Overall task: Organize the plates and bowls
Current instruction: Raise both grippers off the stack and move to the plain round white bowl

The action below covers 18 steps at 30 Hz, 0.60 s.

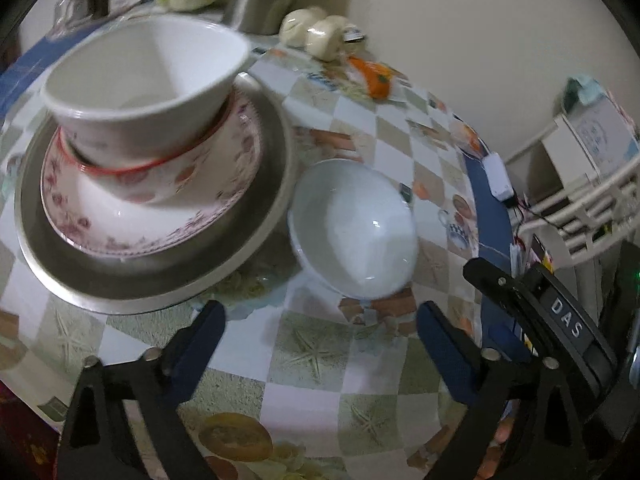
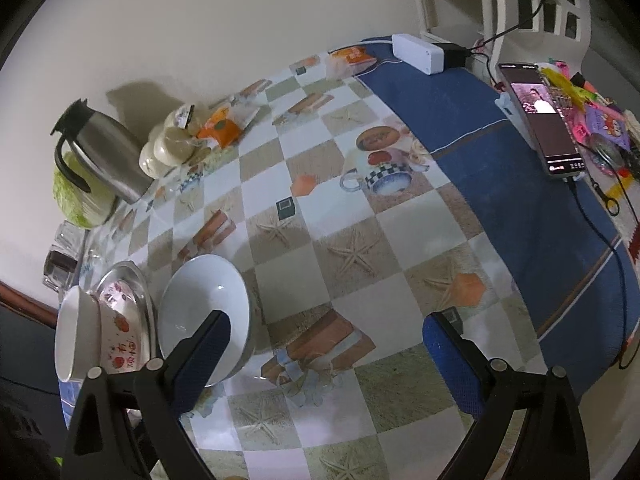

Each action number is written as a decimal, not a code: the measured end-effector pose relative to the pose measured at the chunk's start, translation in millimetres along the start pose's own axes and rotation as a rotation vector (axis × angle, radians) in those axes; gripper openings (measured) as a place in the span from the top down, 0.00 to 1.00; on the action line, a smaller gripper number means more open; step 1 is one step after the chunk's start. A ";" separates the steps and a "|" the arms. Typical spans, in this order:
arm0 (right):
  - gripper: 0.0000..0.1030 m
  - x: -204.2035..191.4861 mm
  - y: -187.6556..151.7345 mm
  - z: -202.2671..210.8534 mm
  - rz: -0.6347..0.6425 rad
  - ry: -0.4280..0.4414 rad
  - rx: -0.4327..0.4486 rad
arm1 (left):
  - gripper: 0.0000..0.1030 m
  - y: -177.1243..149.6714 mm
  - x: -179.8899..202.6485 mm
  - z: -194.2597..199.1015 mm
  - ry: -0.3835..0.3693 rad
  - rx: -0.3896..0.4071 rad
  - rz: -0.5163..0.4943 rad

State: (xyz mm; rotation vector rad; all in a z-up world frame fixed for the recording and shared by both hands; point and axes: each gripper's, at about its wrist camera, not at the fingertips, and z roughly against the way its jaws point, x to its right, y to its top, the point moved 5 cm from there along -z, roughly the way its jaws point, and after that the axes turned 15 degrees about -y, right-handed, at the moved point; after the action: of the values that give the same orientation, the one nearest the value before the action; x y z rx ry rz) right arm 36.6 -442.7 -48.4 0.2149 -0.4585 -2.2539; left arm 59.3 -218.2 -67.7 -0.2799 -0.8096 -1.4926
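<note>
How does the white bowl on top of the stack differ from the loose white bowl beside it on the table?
The stacked bowl sits nested in a red-rimmed patterned bowl on a metal plate; the loose bowl rests directly on the checked tablecloth. The stacked bowl looks steeper and more conical, the loose bowl rounder and shallower. The stacked bowl has a creamy tone, the loose bowl a bluish one. Both are plain, empty and upright.

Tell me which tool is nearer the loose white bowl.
Left, probably. The left tool points at the loose white bowl, just short of it; the right tool sits off to its side.
</note>
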 end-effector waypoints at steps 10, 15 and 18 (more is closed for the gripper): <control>0.18 -28.7 -9.4 -16.4 0.048 0.022 -0.020 | 0.31 2.9 -23.4 -11.0 0.010 0.005 0.100; 0.37 -41.0 -13.5 -25.5 0.071 0.032 -0.030 | 0.33 3.9 -26.1 -16.0 -0.001 -0.003 0.113; 0.52 -48.0 -15.8 -31.0 0.080 0.048 -0.037 | 0.35 4.5 -28.1 -20.2 -0.010 -0.011 0.125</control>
State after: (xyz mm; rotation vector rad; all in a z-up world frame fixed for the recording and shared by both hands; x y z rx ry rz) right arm 66.6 -405.0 -82.9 0.2273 -0.3930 -2.1727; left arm 73.0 -208.8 -98.4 -0.3409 -0.7780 -1.3794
